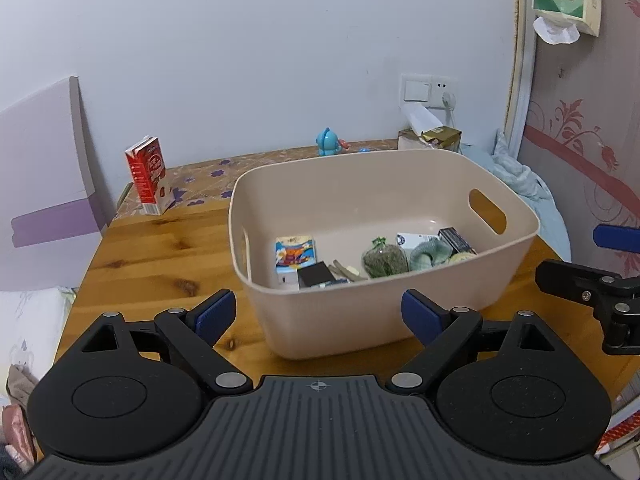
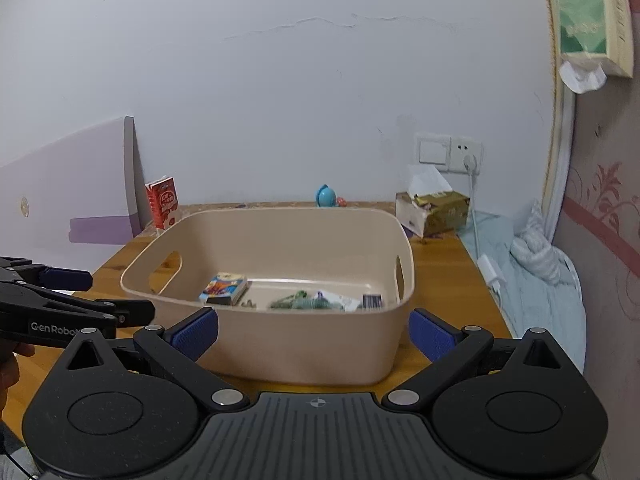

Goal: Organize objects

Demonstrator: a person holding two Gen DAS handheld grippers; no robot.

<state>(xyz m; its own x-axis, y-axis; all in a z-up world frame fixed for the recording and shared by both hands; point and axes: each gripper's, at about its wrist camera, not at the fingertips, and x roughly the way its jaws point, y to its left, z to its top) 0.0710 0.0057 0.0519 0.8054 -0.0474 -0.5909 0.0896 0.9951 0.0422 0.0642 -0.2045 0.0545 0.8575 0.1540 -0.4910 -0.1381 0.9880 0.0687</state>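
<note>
A beige plastic bin (image 1: 440, 168) stands on the wooden table (image 1: 152, 248); it also shows in the right wrist view (image 2: 280, 344). Inside lie a small colourful box (image 1: 294, 254), a black box (image 1: 316, 275), a green mesh pouch (image 1: 384, 260), a grey-green sock (image 1: 430, 254) and other small items. My left gripper (image 1: 320, 318) is open and empty, just in front of the bin's near wall. My right gripper (image 2: 314, 334) is open and empty, also before the bin; its fingers (image 1: 576, 284) show at the right of the left wrist view.
A red milk carton (image 1: 150, 176) stands at the table's back left beside a white-purple board (image 1: 44, 168). A blue toy (image 1: 328, 142) and a tissue box (image 1: 430, 136) sit at the back by a wall socket (image 1: 428, 92). A bed with blue bedding (image 2: 532, 280) lies right.
</note>
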